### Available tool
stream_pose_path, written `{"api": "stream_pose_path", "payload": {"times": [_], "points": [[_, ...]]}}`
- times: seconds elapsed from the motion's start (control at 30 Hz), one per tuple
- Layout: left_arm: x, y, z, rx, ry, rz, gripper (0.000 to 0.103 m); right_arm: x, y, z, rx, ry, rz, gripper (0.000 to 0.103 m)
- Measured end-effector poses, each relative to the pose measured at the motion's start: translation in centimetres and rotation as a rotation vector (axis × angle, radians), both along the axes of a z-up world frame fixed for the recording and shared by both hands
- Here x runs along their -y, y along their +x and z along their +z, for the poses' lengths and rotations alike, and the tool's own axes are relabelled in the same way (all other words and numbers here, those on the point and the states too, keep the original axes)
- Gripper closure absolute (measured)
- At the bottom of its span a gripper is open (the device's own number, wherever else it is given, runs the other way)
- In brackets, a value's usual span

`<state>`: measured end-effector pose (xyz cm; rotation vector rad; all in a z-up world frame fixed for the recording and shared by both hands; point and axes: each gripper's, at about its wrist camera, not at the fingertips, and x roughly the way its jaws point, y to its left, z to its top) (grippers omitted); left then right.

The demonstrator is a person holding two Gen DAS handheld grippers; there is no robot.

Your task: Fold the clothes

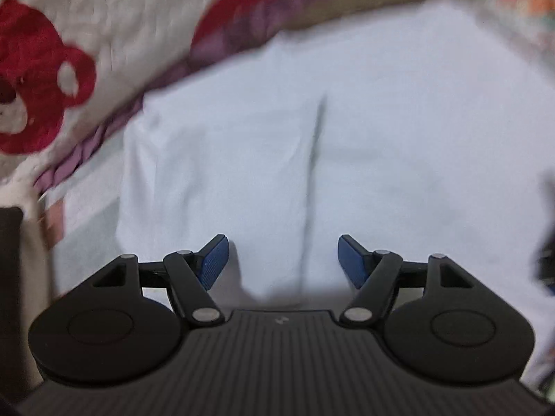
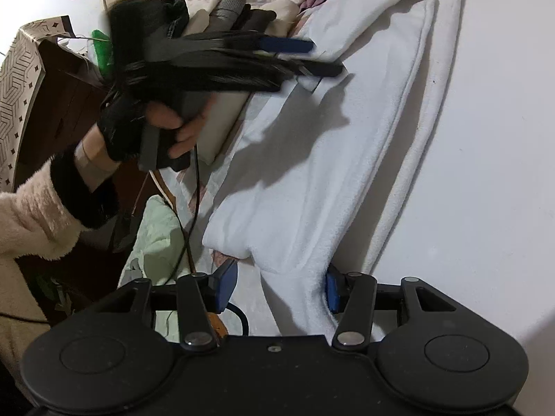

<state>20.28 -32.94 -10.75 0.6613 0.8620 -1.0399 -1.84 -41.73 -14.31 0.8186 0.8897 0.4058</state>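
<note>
White bedding (image 2: 492, 138) covers the work surface, smooth and bare on the right side of the right wrist view, and a quilt (image 1: 104, 17) printed with red bear faces and edged in purple lies beyond the cloth in the left wrist view (that view is smeared by motion blur). Across this surface sprawls the white garment (image 2: 312, 180), fleecy and thick, with one long folded edge running away ahead and to the right of the right gripper (image 2: 279, 289). That claw stands wide apart, its blue pads (image 2: 227, 287) straddling a narrow end of the garment without pinching it. Ahead and to its left hovers the left gripper (image 2: 295, 56), blurred, held by a hand (image 2: 152, 121) in a dark fingerless glove with a fuzzy pale sleeve (image 2: 31, 222) behind it. From its own camera the left gripper (image 1: 282, 263) is likewise spread wide and empty, the garment lying just ahead of and beneath its tips. Left of the bed sit a patterned paper bag (image 2: 20, 79) and assorted clutter.
</note>
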Motion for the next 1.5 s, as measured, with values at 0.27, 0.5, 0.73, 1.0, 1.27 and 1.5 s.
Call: {"api": "stream_pose_path", "payload": {"times": [0.27, 0.5, 0.73, 1.0, 1.27, 1.5], "points": [[6.4, 1.2, 1.8, 0.489, 0.107, -0.077, 0.097, -0.5, -0.5, 0.3, -0.002, 0.006, 0.006, 0.047], [14.1, 6.0, 3.4, 0.579, 0.037, -0.064, 0.089, -1.5, -0.7, 0.7, 0.004, -0.004, 0.05, 0.047], [16.1, 6.6, 1.7, 0.642, 0.039, 0.002, 0.043, -2.1, -1.1, 1.1, 0.013, -0.029, 0.071, 0.047], [6.4, 5.5, 4.2, 0.331, 0.031, 0.12, 0.043, -2.3, -2.1, 1.6, 0.029, -0.081, 0.063, 0.047], [-9.9, 1.1, 4.8, -0.065, -0.039, 0.226, 0.036, -3.5, -3.1, 3.1, 0.064, -0.234, 0.036, 0.047], [-20.0, -3.5, 2.5, -0.323, -0.219, 0.33, 0.039, -1.0, -3.6, 2.7, 0.041, -0.085, -0.135, 0.046]]}}
